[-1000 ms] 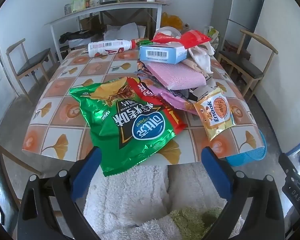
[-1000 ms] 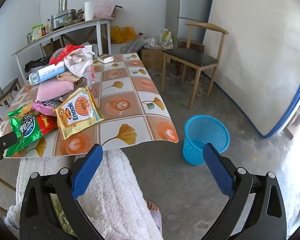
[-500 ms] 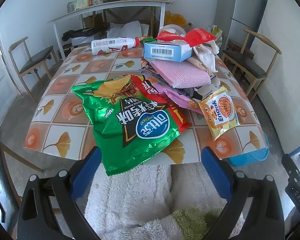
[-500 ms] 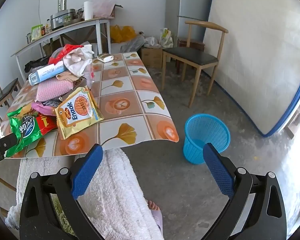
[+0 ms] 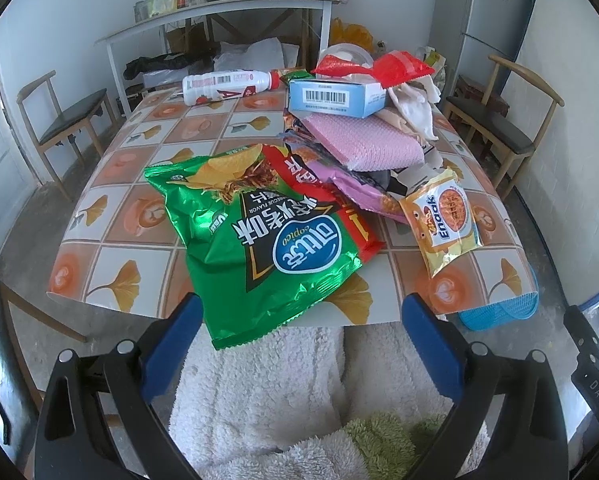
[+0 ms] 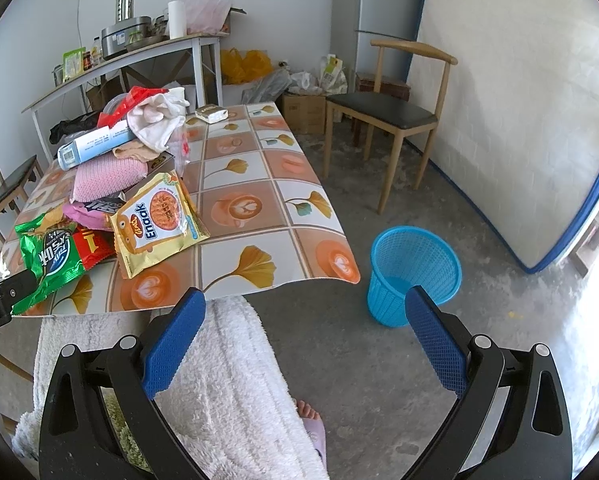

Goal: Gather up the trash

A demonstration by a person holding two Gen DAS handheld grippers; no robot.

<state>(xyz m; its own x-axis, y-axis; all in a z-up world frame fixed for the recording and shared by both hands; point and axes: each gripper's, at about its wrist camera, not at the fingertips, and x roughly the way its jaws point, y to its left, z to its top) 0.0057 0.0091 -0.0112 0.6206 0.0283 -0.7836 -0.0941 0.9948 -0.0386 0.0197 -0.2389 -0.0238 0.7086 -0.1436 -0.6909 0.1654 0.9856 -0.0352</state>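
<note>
While both claws hang spread wide and empty at the near edge of a tiled-pattern table [image 5: 111,204], the left gripper [image 5: 299,320] points straight at a green chip bag [image 5: 255,240], whose lower corner overhangs the table edge just beyond and between its blue fingers [image 5: 171,344]. The right gripper [image 6: 305,320] hovers off the table's corner, above bare floor, with one blue mesh wastebasket [image 6: 413,272] standing on the concrete just past its right finger. Beside the chip bag lie one red wrapper [image 5: 331,204], partly tucked beneath it, and one yellow Enaak snack packet [image 5: 443,220], set slightly apart toward the table's right edge. Behind them rises a single heap: a purple wrapper [image 5: 355,188] at the bottom, a pink pad [image 5: 363,140] above it, a blue barcoded box [image 5: 335,98] on top, then a white cloth [image 5: 415,108] and a red bag [image 5: 383,68]. One white bottle [image 5: 227,84] with a red cap lies on its side at the table's far left, well apart from the heap. From the right wrist, one small box [image 6: 212,113] sits alone at the far end. Two wooden chairs [image 5: 499,116] flank the table, and a grey shelf table [image 5: 219,12] lines the back wall.
</note>
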